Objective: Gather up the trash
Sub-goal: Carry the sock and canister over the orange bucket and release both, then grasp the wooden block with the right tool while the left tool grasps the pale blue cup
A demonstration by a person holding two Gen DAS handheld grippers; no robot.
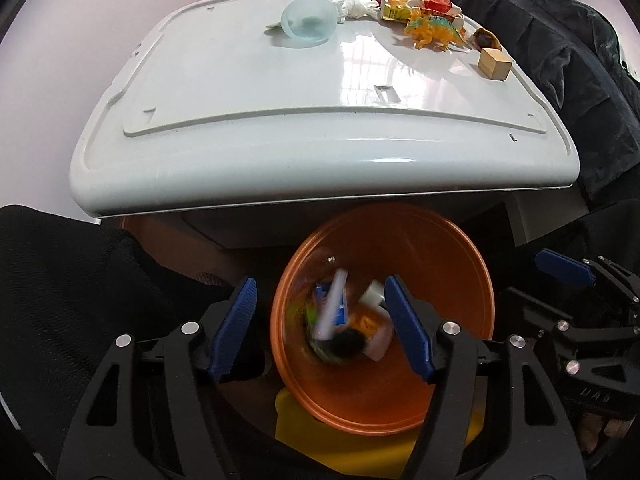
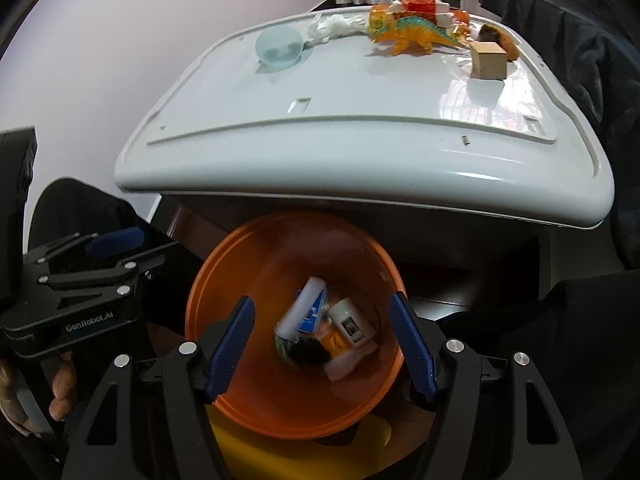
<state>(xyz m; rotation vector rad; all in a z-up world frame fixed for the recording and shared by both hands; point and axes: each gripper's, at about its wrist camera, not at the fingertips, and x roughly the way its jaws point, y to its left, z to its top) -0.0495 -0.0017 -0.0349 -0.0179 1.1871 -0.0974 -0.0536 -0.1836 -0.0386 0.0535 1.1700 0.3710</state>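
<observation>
Below the near edge of a white desk (image 2: 360, 152), on the floor, an orange bin (image 2: 256, 404) stands on something yellow (image 1: 360, 452), placed so that things taken from the top can fall straight in. Both tongs hang over its mouth: the left tongs (image 1: 324, 326) are spread wide with nothing between the blue pads (image 1: 236, 324), and the right tongs (image 2: 322, 344) are spread the same way and also empty. Inside the bin lies trash (image 2: 320, 332), a white and blue wrapper, a small white container and something dark; in the left view a part of it is blurred, so perhaps a piece is falling now. On the desk, toward the far edge, a pale blue bowl (image 2: 279, 50) stands alone, and just beside it lies a crumpled white tissue (image 2: 338, 26). Near the far right corner there are colourful wrappers (image 2: 416, 8), an orange and green toy dinosaur (image 2: 412, 36), a wooden block (image 2: 488, 60) and a brown lump (image 2: 494, 34). I judge that the tissue and the wrappers remain to be collected, while the toy and the block probably should stay.
</observation>
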